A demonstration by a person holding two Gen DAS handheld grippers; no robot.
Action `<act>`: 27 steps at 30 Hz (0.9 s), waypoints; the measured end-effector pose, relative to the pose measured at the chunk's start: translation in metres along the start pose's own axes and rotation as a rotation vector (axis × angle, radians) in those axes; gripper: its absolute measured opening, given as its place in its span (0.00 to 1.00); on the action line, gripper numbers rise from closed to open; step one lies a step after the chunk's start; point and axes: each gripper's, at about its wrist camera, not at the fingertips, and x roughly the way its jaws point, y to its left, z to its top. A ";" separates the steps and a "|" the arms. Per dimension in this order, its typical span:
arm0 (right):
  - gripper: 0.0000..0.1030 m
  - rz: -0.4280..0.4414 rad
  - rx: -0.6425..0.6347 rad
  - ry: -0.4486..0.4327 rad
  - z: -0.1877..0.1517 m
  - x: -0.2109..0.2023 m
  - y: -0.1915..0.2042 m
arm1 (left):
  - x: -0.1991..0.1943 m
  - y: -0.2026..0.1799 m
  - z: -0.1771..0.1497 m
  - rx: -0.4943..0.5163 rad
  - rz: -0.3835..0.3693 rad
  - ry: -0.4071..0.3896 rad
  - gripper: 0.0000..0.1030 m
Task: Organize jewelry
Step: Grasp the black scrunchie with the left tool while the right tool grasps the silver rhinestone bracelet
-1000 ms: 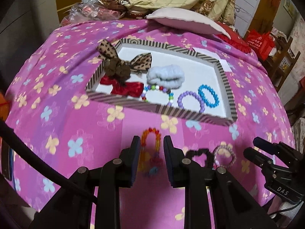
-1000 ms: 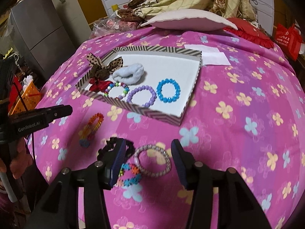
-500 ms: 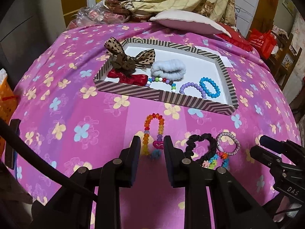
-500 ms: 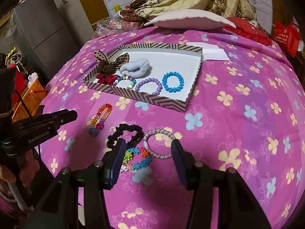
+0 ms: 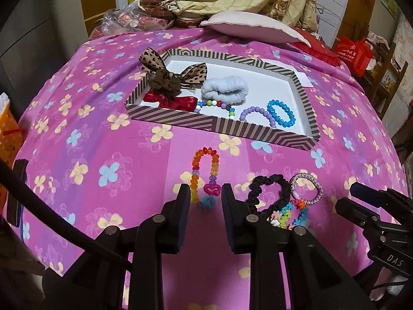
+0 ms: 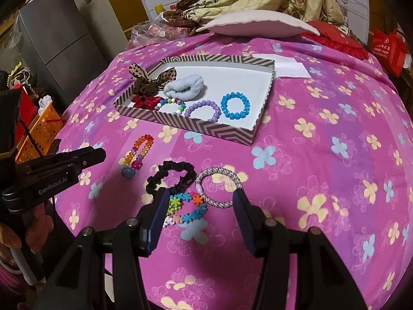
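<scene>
Covering the whole scene is a pink flowered bedspread (image 6: 322, 134), and on it sits 1 striped tray (image 6: 206, 129) with a white floor. Inside the tray, at its left end, a leopard bow (image 5: 178, 73) lies over a red bow (image 5: 170, 100), its left loop hanging over the tray wall. Beside them rests a pale blue scrunchie (image 5: 224, 89). Along the near wall lie 3 bead bracelets in a row: a multicolour one (image 6: 170, 103), a purple one (image 6: 204, 109) and a blue one (image 6: 235, 105); the purple and blue appear to touch. The tray's right half is bare white.

On the bedspread in front of the tray lie 4 loose pieces. An orange bead bracelet (image 5: 204, 170) with a pink heart charm lies apart to the left. A black scrunchie (image 6: 171, 178), a silver bangle (image 6: 219, 190) and a flower-bead bracelet (image 6: 185, 208) cluster together, touching.

Left gripper (image 5: 204, 199) is partly open and empty, its fingers either side of the orange bracelet's charm end. Right gripper (image 6: 200, 204) is wide open and empty, spanning the flower-bead bracelet and the bangle's near edge.
</scene>
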 end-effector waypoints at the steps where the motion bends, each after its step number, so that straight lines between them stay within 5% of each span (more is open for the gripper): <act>1: 0.54 -0.001 0.001 0.002 0.000 0.000 0.000 | 0.000 -0.001 0.000 0.000 0.000 0.001 0.45; 17: 0.54 -0.056 0.054 0.053 -0.005 0.030 -0.032 | 0.031 -0.014 -0.003 -0.001 -0.123 0.110 0.45; 27: 0.54 -0.089 0.011 0.060 0.003 0.054 -0.034 | 0.060 -0.036 0.003 0.026 -0.208 0.193 0.54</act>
